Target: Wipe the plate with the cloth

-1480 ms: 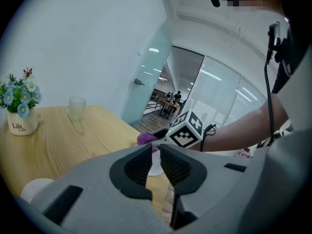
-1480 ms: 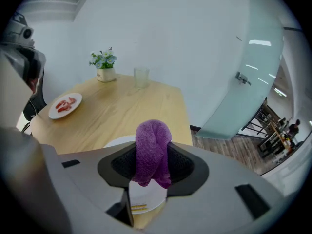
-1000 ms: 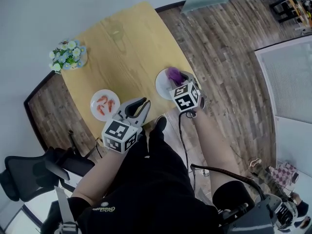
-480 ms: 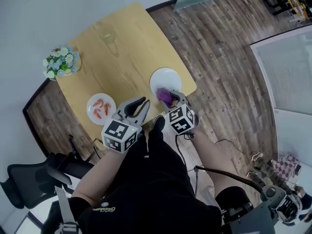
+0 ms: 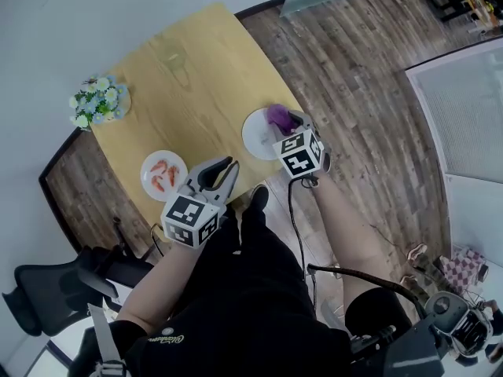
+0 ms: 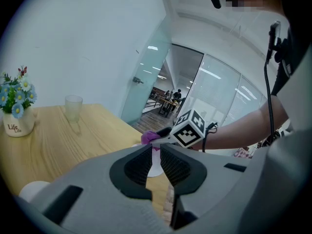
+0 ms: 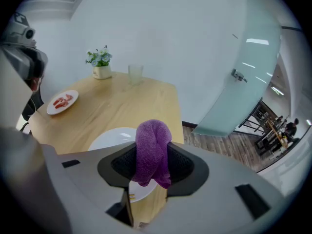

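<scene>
Half a second on, and the purple cloth (image 5: 277, 116) has swept across the white plate (image 5: 253, 138), from the 6 o'clock rim up to the 1 o'clock edge. The right gripper (image 5: 288, 122) has travelled with it. Its jaws are clamped on that cloth, which bulges up between the pads and hangs over the plate near the wooden table's (image 5: 196, 85) corner. The left gripper (image 5: 229, 165) hasn't budged, hovering at 7 o'clock from the plate by the table's near edge. Its jaws are all but closed, with a bare slit between them and nothing in it. Further out at 9 o'clock sits the shrimp plate (image 5: 164, 173), with the flower pot (image 5: 98, 100) at 10 and the glass (image 5: 174, 56) at 11.
</scene>
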A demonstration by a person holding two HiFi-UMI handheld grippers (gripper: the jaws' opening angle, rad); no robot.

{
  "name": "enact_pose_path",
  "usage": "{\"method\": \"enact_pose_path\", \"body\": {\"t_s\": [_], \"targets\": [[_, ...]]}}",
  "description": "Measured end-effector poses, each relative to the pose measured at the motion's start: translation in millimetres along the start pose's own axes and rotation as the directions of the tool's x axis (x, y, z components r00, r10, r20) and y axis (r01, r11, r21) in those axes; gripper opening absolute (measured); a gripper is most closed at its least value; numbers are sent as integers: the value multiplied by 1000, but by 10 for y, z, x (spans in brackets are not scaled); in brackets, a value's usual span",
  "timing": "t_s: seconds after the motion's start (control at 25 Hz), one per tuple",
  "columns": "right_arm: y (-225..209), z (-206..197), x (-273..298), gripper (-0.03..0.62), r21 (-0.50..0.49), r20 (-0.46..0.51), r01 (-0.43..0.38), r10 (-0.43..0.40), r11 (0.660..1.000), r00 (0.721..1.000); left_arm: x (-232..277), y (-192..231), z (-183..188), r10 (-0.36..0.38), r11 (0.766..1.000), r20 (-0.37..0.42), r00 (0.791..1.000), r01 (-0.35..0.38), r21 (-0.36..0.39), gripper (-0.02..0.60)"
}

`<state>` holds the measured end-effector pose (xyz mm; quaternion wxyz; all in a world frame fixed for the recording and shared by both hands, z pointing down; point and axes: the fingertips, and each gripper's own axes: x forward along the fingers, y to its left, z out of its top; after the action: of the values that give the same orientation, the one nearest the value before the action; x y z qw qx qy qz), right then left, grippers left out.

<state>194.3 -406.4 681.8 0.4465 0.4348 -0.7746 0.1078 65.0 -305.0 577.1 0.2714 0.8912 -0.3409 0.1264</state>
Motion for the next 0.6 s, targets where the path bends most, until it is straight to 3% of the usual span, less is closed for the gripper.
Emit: {"method": "enact_pose_path", "body": {"t_s": [0.28, 0.6], "targets": [[-104, -94, 121, 153, -2, -50, 2, -2, 1000, 999, -30, 45, -28, 16, 1000, -1, 1000, -16, -11, 54], [335, -296, -101, 153, -26, -59, -92, 91, 995, 994, 72, 37, 20, -10, 1000, 6, 1000, 10, -14, 54]]}}
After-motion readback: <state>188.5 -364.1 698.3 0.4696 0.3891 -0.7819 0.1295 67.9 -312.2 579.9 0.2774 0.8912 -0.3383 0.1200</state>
